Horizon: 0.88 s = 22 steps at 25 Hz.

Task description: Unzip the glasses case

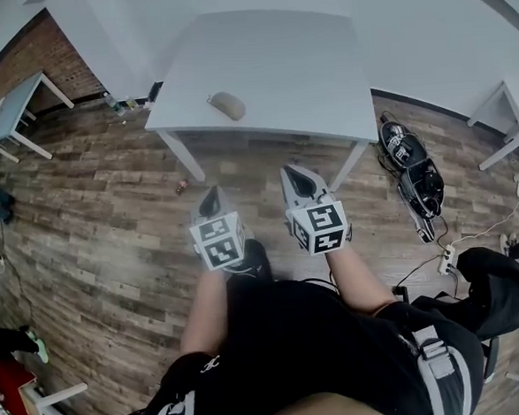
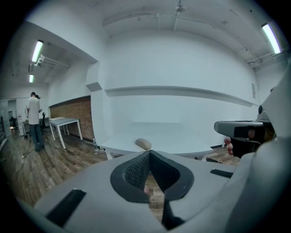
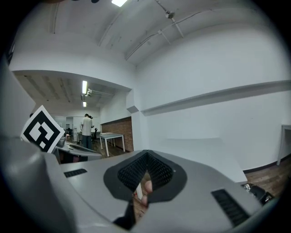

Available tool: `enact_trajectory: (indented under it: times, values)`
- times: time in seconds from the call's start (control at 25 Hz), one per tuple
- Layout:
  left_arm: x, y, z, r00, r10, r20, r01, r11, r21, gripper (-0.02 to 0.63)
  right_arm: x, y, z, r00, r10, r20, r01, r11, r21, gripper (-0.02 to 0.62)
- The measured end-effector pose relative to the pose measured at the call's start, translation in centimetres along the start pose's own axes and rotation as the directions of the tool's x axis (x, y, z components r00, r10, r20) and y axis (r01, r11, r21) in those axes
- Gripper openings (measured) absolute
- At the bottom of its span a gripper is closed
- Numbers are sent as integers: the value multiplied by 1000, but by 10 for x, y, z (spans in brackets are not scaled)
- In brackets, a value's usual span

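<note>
The glasses case (image 1: 227, 105) is a small, round-edged, tan thing. It lies alone on the white bench (image 1: 303, 75), in the upper middle of the head view and near the bench's front left side. It looks light, and I think it has a stiff shell under a soft cover, so it should not squash. But the bench top looks smooth, so the case may slide or spin when it is pulled. I think the best way is for one gripper to hold the body of the case down by its long sides while the other one pinches the little zip tab and pulls it along the edge. The tab is too small to see from here. The left gripper (image 1: 211, 199) and the right gripper (image 1: 300, 183) are side by side in the middle of the head view. They are held out in front of the person's body, over the wooden floor (image 1: 111, 239), and are well apart from the case. Both point up the frame toward the bench, and the left one tips down a bit more. In the left gripper view the case (image 2: 143, 144) sits just above the jaw tips, so this gripper (image 2: 149, 154) points about straight at it. The right gripper view shows the bench but no case. Both grippers have their jaws pressed together with nothing in them.
</note>
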State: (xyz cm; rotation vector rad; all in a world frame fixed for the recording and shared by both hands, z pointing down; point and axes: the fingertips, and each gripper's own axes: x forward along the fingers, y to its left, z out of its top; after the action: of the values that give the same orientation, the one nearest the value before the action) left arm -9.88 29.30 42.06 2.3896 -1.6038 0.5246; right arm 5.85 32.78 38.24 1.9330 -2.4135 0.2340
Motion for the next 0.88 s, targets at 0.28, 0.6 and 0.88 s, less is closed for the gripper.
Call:
enact_trajectory:
  times: [0.28,0.6,0.88]
  values:
    - [82,22,24,1000,-28,4,28,999,24,-6,81,-24,-3,999,-19,-35,19,1000,-8,5]
    - [194,85,74,999,-36,-13,36,999,-35,-6,216,-38,24,998,10,-63,-14,998,-61,5]
    - [267,152,108,998,-60,-17,59,997,-44,-6,322,-21,36,995,3,-98,-13,995,-101,5]
